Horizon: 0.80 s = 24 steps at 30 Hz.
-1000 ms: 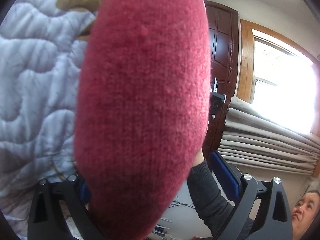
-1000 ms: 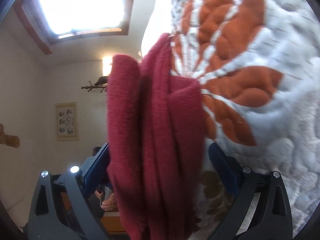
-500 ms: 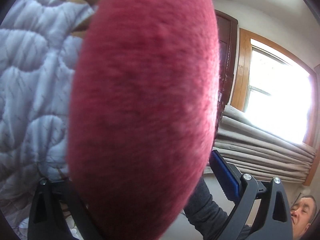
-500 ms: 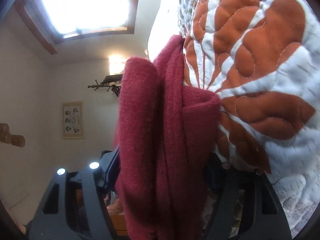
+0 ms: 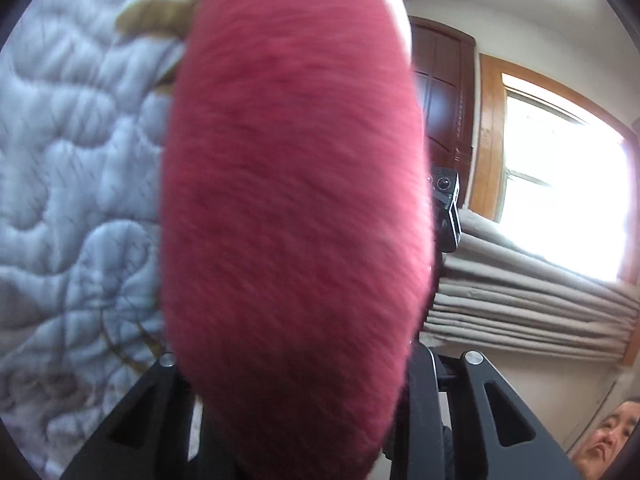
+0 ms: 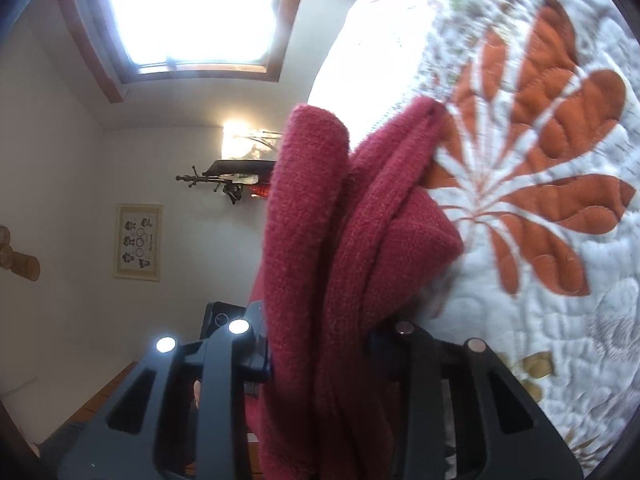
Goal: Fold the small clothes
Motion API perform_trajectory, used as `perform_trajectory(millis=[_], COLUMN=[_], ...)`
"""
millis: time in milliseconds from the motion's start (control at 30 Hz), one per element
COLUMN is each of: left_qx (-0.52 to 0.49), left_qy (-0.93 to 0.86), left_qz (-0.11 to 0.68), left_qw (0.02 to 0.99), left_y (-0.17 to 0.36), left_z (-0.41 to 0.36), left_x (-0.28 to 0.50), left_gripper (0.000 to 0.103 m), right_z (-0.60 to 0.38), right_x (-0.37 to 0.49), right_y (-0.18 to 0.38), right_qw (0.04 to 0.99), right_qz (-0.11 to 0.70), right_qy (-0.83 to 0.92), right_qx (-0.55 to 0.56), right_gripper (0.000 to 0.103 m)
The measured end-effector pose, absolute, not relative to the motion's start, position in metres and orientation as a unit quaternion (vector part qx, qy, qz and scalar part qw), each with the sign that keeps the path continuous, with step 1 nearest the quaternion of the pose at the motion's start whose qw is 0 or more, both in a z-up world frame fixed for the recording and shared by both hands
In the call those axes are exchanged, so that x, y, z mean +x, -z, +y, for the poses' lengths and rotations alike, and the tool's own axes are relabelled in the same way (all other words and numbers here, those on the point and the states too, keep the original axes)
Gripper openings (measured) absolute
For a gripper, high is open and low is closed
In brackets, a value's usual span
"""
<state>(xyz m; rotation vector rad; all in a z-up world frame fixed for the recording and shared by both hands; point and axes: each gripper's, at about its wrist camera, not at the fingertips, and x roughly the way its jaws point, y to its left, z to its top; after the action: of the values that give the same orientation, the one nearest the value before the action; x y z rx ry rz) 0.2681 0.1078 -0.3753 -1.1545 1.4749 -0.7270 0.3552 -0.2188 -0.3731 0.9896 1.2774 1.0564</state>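
Two grippers grasp one red knit [image 5: 292,220]: the left gripper [image 5: 296,420] is clenched on a smooth stretch that fills its view, while the right gripper [image 6: 320,360] clamps bunched folds [image 6: 340,240] held up beside a leaf-patterned quilt [image 6: 540,160].
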Motion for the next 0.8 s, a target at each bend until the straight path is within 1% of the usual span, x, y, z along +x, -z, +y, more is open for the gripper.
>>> perform_trajectory(millis=[200, 300, 400, 433, 467, 500, 533, 567, 600, 633, 700, 733, 800], left_qx=[-0.451, -0.439, -0.433, -0.426, -0.436, -0.444, -0.448, -0.461, -0.487, -0.503, -0.490, -0.482, -0.458], left_qy=[0.337, 0.333, 0.312, 0.303, 0.292, 0.280, 0.262, 0.246, 0.250, 0.255, 0.263, 0.264, 0.249], left_qz=[0.598, 0.582, 0.569, 0.571, 0.574, 0.579, 0.589, 0.597, 0.587, 0.577, 0.565, 0.559, 0.550], left_qw=[0.571, 0.598, 0.626, 0.633, 0.628, 0.623, 0.619, 0.609, 0.596, 0.591, 0.609, 0.621, 0.653], left_y=[0.312, 0.288, 0.298, 0.309, 0.326, 0.340, 0.360, 0.379, 0.388, 0.388, 0.370, 0.358, 0.334], left_z=[0.143, 0.168, 0.199, 0.205, 0.209, 0.217, 0.224, 0.228, 0.234, 0.236, 0.240, 0.244, 0.255], left_x=[0.247, 0.222, 0.181, 0.168, 0.158, 0.144, 0.139, 0.133, 0.128, 0.125, 0.120, 0.116, 0.107], left_gripper=[0.030, 0.030, 0.031, 0.031, 0.034, 0.039, 0.044, 0.050, 0.050, 0.052, 0.069, 0.070, 0.071], right_z=[-0.170, -0.126, -0.080, -0.065, -0.054, -0.048, -0.048, -0.052, -0.057, -0.067, -0.086, -0.096, -0.102], right_x=[0.329, 0.305, 0.285, 0.279, 0.274, 0.269, 0.263, 0.257, 0.253, 0.250, 0.245, 0.243, 0.242], right_y=[0.314, 0.302, 0.314, 0.325, 0.335, 0.345, 0.352, 0.352, 0.344, 0.332, 0.314, 0.300, 0.281], right_qw=[0.570, 0.563, 0.563, 0.563, 0.572, 0.575, 0.578, 0.581, 0.588, 0.602, 0.630, 0.649, 0.673], right_qz=[0.512, 0.514, 0.542, 0.558, 0.573, 0.591, 0.605, 0.602, 0.600, 0.594, 0.575, 0.566, 0.546], right_qy=[-0.495, -0.519, -0.518, -0.510, -0.497, -0.479, -0.462, -0.459, -0.452, -0.444, -0.431, -0.418, -0.412], right_qx=[0.408, 0.385, 0.348, 0.334, 0.313, 0.300, 0.295, 0.299, 0.298, 0.296, 0.295, 0.290, 0.281], right_gripper=[0.031, 0.032, 0.033, 0.035, 0.038, 0.049, 0.055, 0.056, 0.063, 0.073, 0.074, 0.073, 0.072])
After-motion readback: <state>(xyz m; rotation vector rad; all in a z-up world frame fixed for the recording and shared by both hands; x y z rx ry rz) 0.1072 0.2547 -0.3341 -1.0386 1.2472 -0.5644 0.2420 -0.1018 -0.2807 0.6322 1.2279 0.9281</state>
